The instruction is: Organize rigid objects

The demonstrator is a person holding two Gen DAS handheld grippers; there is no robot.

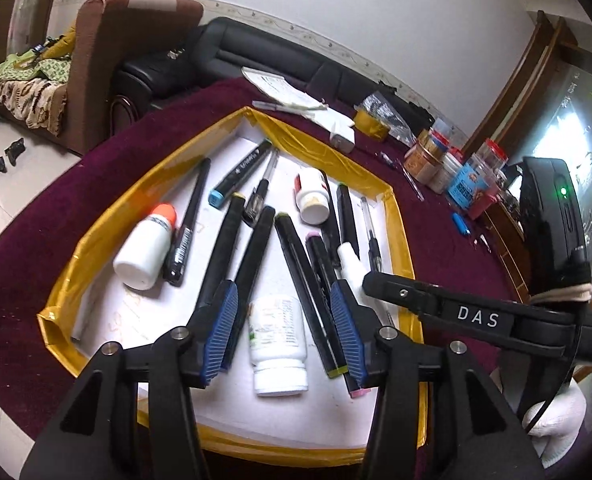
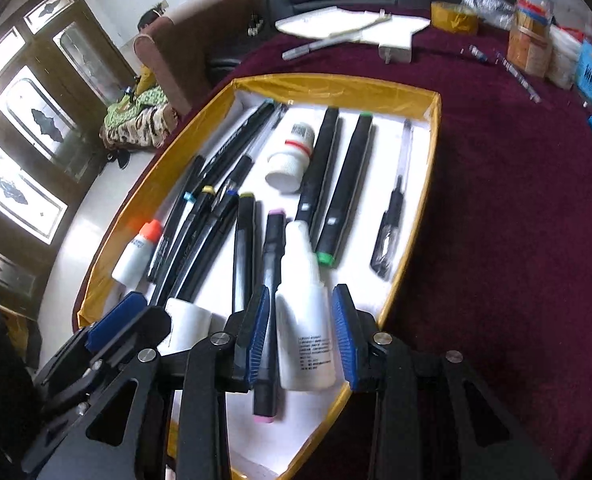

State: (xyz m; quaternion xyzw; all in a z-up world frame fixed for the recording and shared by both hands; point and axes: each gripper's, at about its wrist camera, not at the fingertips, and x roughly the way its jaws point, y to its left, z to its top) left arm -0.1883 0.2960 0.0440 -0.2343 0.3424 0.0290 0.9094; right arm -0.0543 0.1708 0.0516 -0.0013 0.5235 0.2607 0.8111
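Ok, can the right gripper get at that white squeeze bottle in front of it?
Probably yes. The right gripper is open with the white squeeze bottle lying between its fingers, nothing on top. The pink-capped marker lies tight against the bottle's side and may get pinched too.

Tray (image 1: pixel 399 224): four white bottles (image 1: pixel 146 248), seven black markers (image 1: pixel 303 280), three pens (image 1: pixel 371 232).

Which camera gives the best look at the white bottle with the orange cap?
The left wrist view: the orange-capped bottle lies whole and sharp in the tray. In the right wrist view it is small, blurred and near the tray's far edge.
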